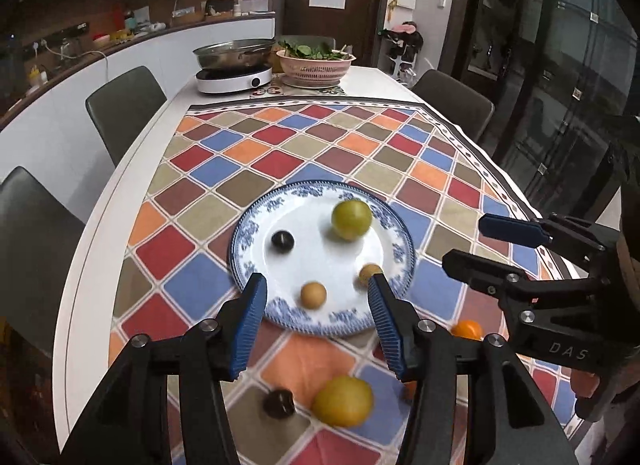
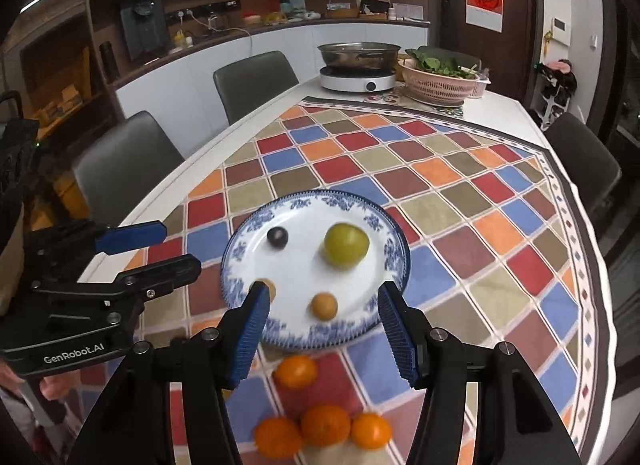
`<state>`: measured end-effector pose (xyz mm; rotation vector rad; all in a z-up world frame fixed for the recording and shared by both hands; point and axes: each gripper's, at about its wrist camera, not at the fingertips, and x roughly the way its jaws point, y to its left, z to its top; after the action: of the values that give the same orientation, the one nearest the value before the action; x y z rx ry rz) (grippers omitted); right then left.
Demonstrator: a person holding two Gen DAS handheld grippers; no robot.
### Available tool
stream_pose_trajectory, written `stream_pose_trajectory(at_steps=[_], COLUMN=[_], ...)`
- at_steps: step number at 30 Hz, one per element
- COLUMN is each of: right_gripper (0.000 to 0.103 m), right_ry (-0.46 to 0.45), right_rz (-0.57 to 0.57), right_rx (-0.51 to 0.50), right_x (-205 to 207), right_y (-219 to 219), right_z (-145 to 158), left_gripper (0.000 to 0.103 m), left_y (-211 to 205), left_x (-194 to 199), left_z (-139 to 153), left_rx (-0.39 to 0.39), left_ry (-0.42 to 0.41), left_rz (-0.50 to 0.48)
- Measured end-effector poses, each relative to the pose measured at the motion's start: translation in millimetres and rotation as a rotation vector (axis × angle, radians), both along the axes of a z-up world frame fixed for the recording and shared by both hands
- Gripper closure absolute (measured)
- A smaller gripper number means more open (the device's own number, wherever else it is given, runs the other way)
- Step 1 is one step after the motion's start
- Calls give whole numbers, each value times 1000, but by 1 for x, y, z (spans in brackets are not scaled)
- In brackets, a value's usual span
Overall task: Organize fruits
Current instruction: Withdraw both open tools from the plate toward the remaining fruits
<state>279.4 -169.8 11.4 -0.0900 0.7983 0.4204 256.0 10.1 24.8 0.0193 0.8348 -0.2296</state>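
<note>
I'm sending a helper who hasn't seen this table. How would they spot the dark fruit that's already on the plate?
On the checkered tablecloth sits a blue-and-white plate. The dark fruit lies on its left part, apart from the rest. It is the only near-black thing there; the green fruit is bigger, and the two tan ones are pale.

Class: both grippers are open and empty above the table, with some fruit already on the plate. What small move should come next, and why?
Probably lower the open right gripper onto the nearest orange, which lies on the tablecloth just short of the plate. Four oranges are still off the plate, and the left gripper is open and empty over its near rim.
</note>
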Motion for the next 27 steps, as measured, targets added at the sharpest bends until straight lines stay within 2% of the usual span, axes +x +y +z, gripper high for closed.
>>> stream_pose_trajectory(at_steps=[8, 13, 20, 27], right_gripper=[46, 46, 46, 46], right_ry=[-29, -21, 9, 37], right_rz=[8, 19, 3, 4], right_rx=[-2, 31, 68, 77], right_x=[-50, -74, -103, -118], right_y=[-11, -17, -26, -27], right_z=[6, 2, -15, -29], left_gripper=[50, 49, 48, 48], left_y=[-8, -15, -21, -21], left_x=[-49, -72, -102, -116], left_z=[1, 2, -3, -11], left_rx=[-12, 19, 68, 61], left_ry=[1, -10, -43, -36], left_rz=[21, 21, 0, -5])
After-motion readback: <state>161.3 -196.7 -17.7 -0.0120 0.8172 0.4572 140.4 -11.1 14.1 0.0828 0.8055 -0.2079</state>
